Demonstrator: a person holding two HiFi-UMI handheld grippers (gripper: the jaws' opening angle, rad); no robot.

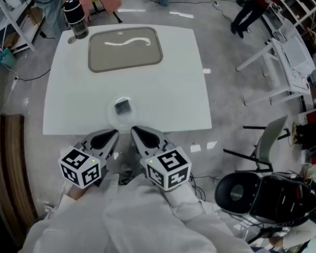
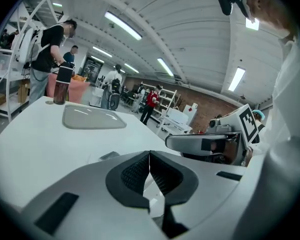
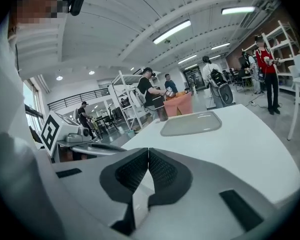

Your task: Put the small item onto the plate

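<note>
A small dark item (image 1: 122,106) lies on the white table (image 1: 163,88) near its front edge, inside a faint round outline that I cannot make out clearly. In the left gripper view the item (image 2: 109,155) shows as a flat grey patch just beyond the jaws. A grey rounded tray-like plate (image 1: 125,49) rests at the far end of the table. My left gripper (image 1: 114,134) and right gripper (image 1: 135,130) hover side by side at the front edge, just short of the item. Both are shut and hold nothing. The left gripper (image 2: 149,156) and right gripper (image 3: 148,154) show pads pressed together.
A black tumbler (image 1: 76,17) stands at the table's far left corner beside the tray. A black office chair (image 1: 263,194) and a white folding rack (image 1: 284,67) stand to the right. People move about beyond the far edge. A dark bench (image 1: 10,167) lies at the left.
</note>
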